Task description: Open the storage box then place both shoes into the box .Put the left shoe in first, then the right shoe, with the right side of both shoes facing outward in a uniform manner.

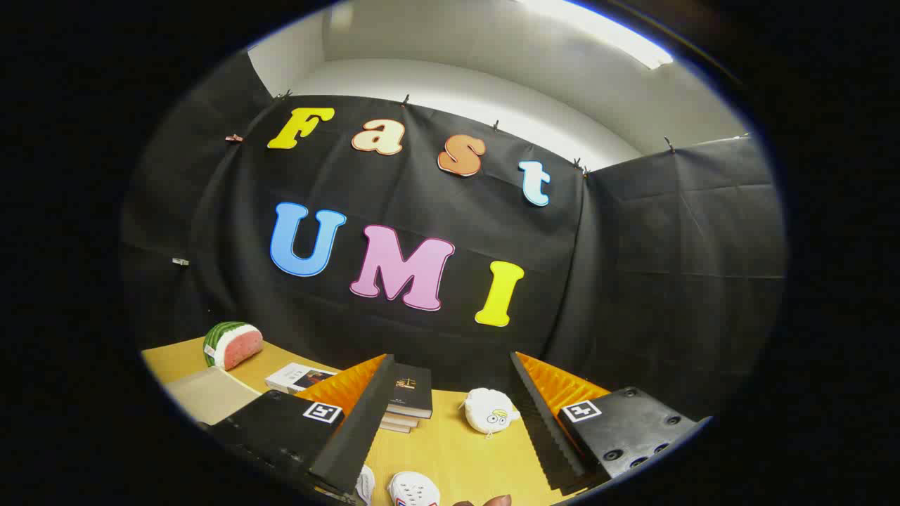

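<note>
Nearest the lens, the gripper (pixel 450 429) with its two ridged fingers (pixel 351 429) spread wide, nothing between them but bare tabletop; jaws stand fully apart, pinching nothing. Gripper is tilted upward, so the view takes in mostly booth wall and ceiling and little of the work surface, which I judge a carrying or approach pose rather than a reach. Low between the fingers, just below their span, a white perforated clog-style shoe with a red-and-blue mark (pixel 413 489) lies on the yellow wooden table (pixel 450 450); a second white shoe (pixel 365 485) peeks out hard against the left finger's inner side. Which is left and which is right I cannot tell. A fingertip of a person's hand (pixel 492 501) shows just beside the first shoe. Storage box not made out, so the opening step cannot be judged. Beyond the fingers: a small white round plush toy with cartoon eyes (pixel 489 412), set between them nearer the right finger; a stack of books with a dark-covered one on top (pixel 408 400) near the left finger. Farther left, a flat white-covered book (pixel 299 377), a plush watermelon slice (pixel 232 344) and a pale grey flat board (pixel 207 397). Open room: the bare strip of table between shoes and toy; table's far edge meets the wall close behind the books
</note>
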Demonstrator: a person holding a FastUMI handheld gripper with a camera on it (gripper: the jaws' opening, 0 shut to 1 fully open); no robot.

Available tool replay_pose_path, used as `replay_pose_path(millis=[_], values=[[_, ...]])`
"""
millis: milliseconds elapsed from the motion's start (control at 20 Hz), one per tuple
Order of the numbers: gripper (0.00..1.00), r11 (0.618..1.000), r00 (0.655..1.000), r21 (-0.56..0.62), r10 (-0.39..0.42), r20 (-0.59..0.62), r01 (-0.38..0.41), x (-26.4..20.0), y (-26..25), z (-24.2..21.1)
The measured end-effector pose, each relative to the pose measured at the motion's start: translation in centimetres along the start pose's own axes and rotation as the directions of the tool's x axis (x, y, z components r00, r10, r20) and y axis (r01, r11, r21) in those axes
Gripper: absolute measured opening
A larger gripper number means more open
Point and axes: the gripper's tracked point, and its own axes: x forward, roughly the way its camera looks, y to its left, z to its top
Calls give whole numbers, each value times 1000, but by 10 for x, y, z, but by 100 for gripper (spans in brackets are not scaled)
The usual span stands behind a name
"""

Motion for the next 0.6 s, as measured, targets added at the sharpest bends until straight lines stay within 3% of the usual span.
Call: replay_pose_path(millis=[600], values=[[97,998,998,16,64,-29,-64,-5,19,-2]])
